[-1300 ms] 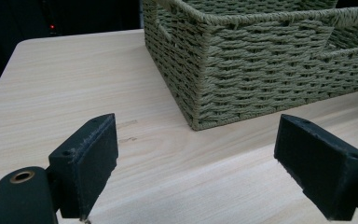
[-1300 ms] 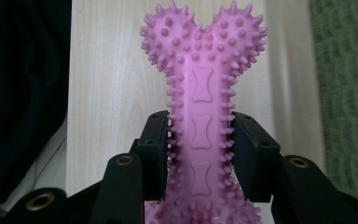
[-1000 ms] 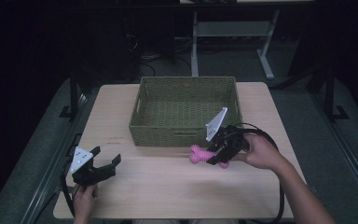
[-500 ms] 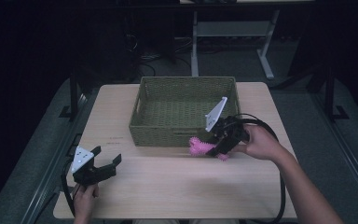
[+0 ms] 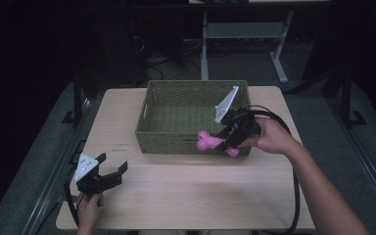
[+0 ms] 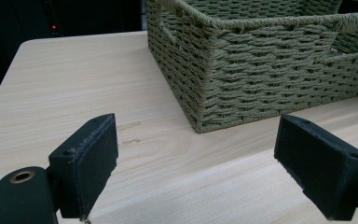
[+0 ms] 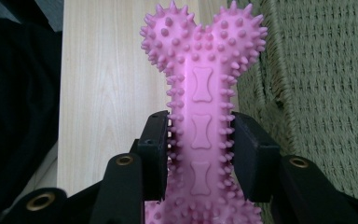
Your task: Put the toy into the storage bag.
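Soft overhead light is falling evenly on the pale wooden desk [image 5: 186,186], while the room beyond is sinking into darkness. Close to the right claw [image 7: 200,154], the spiky pink rubber bone [image 7: 200,116] is showing sharp and glare-free.

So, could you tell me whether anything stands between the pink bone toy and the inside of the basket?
Only the basket's own near wall: the pink bone toy, gripped by the right gripper, hangs in front of that wall, below the rim. What shows of the inside looks bare.
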`<state>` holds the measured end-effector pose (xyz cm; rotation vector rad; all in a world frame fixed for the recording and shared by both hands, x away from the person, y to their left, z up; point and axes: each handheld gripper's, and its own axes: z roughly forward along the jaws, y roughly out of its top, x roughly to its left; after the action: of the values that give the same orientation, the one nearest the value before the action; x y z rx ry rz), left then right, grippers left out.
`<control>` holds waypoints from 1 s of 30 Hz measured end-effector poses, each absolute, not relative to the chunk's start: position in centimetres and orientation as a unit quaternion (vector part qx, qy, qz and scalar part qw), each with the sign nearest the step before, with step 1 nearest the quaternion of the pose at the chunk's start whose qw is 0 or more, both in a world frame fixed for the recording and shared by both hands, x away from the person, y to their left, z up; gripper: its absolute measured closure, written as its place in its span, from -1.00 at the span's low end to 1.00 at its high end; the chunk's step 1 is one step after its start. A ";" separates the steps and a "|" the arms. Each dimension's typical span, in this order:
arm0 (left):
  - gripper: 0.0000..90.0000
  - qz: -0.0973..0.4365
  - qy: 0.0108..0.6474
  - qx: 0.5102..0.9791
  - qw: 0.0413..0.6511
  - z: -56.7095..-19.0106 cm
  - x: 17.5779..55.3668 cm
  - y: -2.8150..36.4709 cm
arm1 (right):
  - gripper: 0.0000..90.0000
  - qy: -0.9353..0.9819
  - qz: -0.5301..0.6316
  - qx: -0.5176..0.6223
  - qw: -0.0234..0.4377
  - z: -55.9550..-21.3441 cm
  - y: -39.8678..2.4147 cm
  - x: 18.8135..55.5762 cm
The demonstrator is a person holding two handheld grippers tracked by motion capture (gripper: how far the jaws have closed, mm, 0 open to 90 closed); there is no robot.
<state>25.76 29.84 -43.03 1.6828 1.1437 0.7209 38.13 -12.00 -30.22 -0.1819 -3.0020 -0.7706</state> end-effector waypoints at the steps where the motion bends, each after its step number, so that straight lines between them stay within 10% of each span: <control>1: -0.71 0.294 0.467 0.687 0.472 -43.0 25.8 29.8 | 0.30 -0.967 -0.248 -0.059 0.018 -30.2 -12.0 38.1; 30: -0.71 0.296 0.461 0.693 0.469 -43.1 25.7 29.4 | 0.30 -0.971 -0.221 -0.087 0.009 -29.2 -11.7 44.7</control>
<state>25.65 29.39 -43.05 1.6978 1.1303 0.7259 44.70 -11.70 -29.21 -0.2715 -3.0340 -0.6889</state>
